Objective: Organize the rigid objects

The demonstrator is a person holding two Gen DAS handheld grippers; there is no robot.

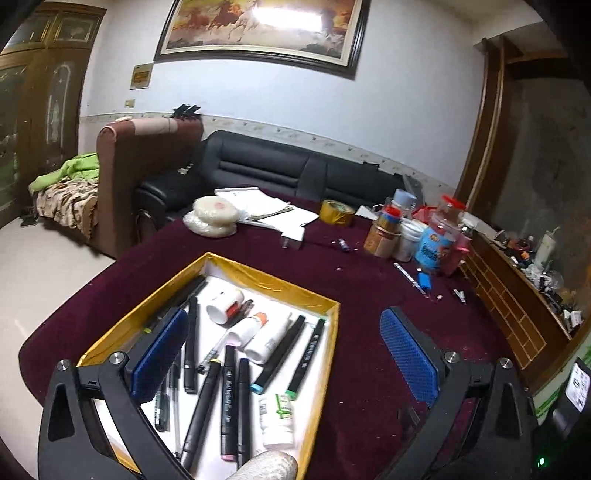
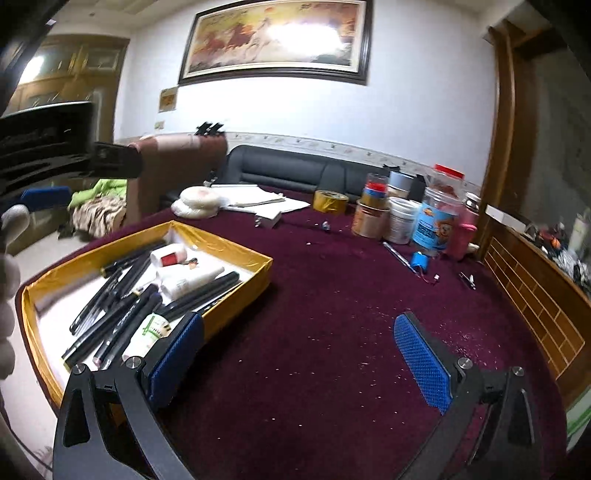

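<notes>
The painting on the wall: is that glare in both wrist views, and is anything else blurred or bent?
Left wrist view: white glare washes out the middle of the painting; the table edge bows from fisheye. Right wrist view: the same glare on the painting; the left tool at the left edge is dark and smeared; the box contents look soft.

1. The tray [image 2: 236,258] sits at the left on the table [image 2: 314,332].
2. Markers [image 1: 229,398] and bottles [image 1: 266,336] lie inside the tray.
3. Jars [image 2: 402,218] stand far right, the tape roll [image 2: 330,201] to their left.
</notes>
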